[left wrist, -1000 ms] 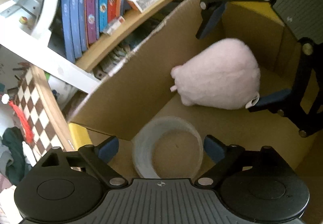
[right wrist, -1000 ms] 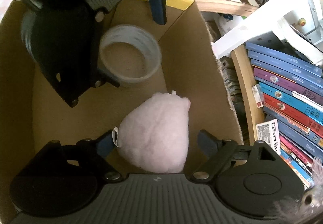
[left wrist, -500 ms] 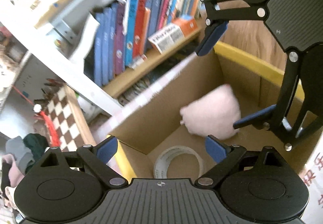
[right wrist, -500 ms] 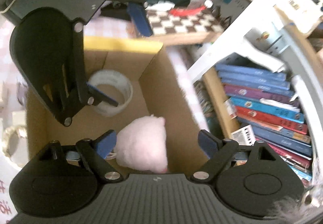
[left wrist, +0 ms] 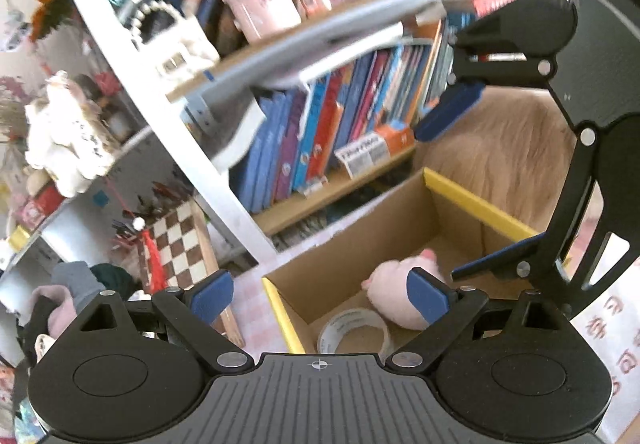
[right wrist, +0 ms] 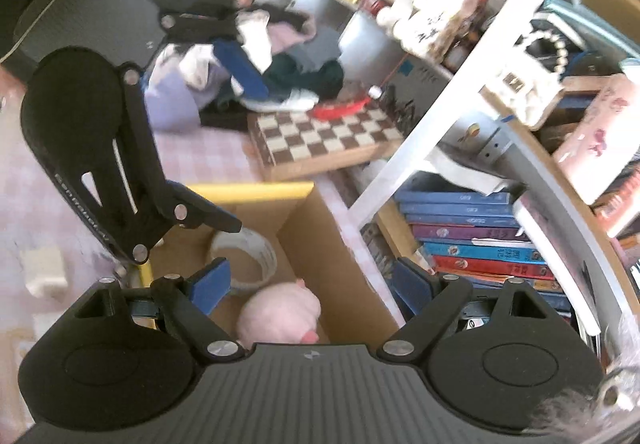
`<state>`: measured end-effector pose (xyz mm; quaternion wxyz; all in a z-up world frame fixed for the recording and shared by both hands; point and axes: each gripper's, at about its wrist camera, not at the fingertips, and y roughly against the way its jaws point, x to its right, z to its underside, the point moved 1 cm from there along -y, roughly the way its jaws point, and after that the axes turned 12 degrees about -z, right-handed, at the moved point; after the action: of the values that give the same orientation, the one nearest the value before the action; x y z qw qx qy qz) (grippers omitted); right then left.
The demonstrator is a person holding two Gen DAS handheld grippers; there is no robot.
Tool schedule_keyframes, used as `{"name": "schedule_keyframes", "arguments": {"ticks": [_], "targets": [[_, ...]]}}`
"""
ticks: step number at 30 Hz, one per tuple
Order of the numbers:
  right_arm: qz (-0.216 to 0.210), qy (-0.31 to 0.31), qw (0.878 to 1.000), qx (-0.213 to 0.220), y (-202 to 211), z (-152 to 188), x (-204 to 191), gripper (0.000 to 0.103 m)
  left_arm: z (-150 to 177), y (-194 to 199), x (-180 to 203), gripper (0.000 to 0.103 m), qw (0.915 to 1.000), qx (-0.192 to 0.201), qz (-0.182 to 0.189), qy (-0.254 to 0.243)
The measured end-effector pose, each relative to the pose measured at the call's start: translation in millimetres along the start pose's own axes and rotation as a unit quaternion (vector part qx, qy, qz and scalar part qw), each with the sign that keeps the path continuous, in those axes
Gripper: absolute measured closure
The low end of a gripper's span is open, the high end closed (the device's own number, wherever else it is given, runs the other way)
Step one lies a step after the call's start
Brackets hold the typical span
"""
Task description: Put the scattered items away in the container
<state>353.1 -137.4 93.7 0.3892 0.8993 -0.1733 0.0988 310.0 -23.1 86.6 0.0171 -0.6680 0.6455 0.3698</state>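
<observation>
A cardboard box (left wrist: 336,268) with yellow-taped rims stands on the floor by a bookshelf. Inside lie a pink plush toy (left wrist: 394,282) and a roll of clear tape (left wrist: 354,332). The box wall (right wrist: 340,256), the plush (right wrist: 280,310) and the tape roll (right wrist: 250,256) also show in the right wrist view. My left gripper (left wrist: 320,298) is open and empty, raised above the box's near end. My right gripper (right wrist: 310,282) is open and empty, raised above the box's other end. Each gripper shows in the other's view.
A white-framed bookshelf (left wrist: 224,180) with upright books (left wrist: 320,132) stands right behind the box. A chessboard (right wrist: 324,136) and a heap of clothes (right wrist: 280,60) lie on the floor beyond. A small white block (right wrist: 44,270) lies left of the box.
Both grippers have risen out of the box, open and empty. The plush and the tape roll stay on the box floor and look smaller.
</observation>
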Motion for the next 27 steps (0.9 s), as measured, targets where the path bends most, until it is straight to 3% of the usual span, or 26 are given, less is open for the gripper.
{"name": "schedule_keyframes", "arguments": {"ticks": [12, 20, 27], "targets": [[0.046, -0.114, 0.989, 0.078, 68.5, -12.1, -58.5, 0.015, 31.5, 93.2, -24.1, 0.007, 0.9965, 0.057, -0.006, 0.060], [0.090, -0.165, 0.977, 0.095, 96.0, -11.3, -107.7, 0.015, 62.4, 149.5, -36.8, 0.006, 0.9933, 0.075, -0.009, 0.087], [0.130, -0.226, 0.960, 0.103, 115.4, 6.0, -149.8, 0.015, 90.9, 184.9, -36.6, 0.003, 0.9905, 0.073, -0.030, 0.113]]}}
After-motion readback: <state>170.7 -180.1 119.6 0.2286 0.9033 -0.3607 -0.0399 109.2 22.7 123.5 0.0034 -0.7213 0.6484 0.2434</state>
